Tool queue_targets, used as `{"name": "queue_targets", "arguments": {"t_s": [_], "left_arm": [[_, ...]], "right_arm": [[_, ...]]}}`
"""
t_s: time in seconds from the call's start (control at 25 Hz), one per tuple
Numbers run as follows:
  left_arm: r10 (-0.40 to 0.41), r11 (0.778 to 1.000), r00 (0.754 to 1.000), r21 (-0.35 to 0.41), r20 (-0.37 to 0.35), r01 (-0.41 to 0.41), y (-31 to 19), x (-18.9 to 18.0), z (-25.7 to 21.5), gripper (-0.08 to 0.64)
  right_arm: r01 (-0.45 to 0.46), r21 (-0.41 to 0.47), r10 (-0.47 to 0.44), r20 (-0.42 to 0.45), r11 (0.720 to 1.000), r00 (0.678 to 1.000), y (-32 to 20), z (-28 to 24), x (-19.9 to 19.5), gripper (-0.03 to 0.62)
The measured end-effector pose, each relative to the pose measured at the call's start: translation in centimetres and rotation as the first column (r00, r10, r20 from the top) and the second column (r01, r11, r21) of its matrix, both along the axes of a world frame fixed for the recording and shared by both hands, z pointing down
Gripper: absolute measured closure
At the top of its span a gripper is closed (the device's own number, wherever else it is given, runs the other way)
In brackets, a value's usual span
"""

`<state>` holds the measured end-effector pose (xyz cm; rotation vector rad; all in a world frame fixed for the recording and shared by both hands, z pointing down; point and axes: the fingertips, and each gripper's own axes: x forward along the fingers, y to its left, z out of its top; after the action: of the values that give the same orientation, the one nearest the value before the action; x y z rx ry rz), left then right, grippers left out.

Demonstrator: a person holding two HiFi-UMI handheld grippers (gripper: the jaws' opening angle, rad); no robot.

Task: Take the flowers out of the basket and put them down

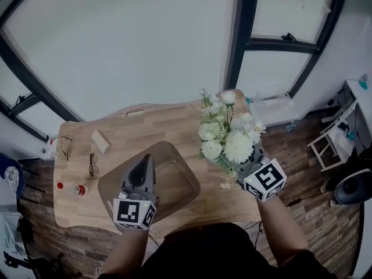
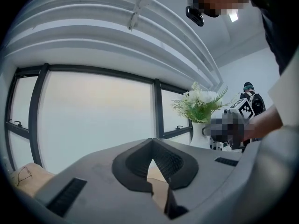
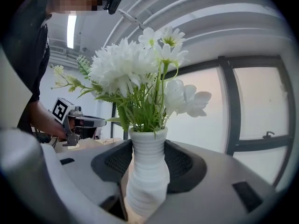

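Examining the head view, we take the translucent brown basket (image 1: 174, 183) on the wooden table (image 1: 168, 121) as our landmark. The bunch of white flowers (image 1: 229, 135) is outside the basket, just beside its right rim on the person's right, and stands in a white ribbed vase (image 3: 147, 176). The right gripper (image 3: 147, 164) is clamped on that vase: in the right gripper view both dark pads press its ribbed sides, with the vase upright and the blooms and green stems rising above the jaws. We cannot tell whether the vase base rests on the table or hangs clear of it, since the flowers cover it from above. The left gripper (image 2: 155, 168) lies over the left part of the basket. Its jaws are drawn together, leaving only a narrow slit at the pads, and we make out nothing gripped there. Left of the basket and well apart from it lie a pair of glasses (image 1: 93, 164), a small pale block (image 1: 102, 141) and a red-capped bottle (image 1: 72, 188) on its side. A second pair of glasses (image 1: 65, 146) lies farther left, near the table edge.
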<state>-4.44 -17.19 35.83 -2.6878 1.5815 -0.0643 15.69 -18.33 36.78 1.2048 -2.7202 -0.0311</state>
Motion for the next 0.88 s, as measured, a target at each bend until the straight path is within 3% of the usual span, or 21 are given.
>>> {"name": "queue_targets", "arguments": {"t_s": [0.2,0.44,0.88], "left_arm": [[-0.005,1.000,1.000,-0.013,0.015,0.006,-0.8,0.6,1.0,0.555],[-0.007,0.999,0.998,-0.037,0.056,0.009,-1.3,0.8,2.9,0.555],[-0.064,0.994,0.995,-0.086,0.070,0.070,-1.8,-0.4,5.2,0.555]], "right_arm": [[-0.046,-0.039,0.046,-0.002,0.998,0.999,-0.3,3.3,2.0,0.358],[-0.059,-0.072,0.058,-0.005,0.996,0.998,-1.1,7.0,3.1,0.359],[-0.061,-0.108,0.062,0.013,0.992,0.998,-1.7,13.4,3.5,0.358]]}}
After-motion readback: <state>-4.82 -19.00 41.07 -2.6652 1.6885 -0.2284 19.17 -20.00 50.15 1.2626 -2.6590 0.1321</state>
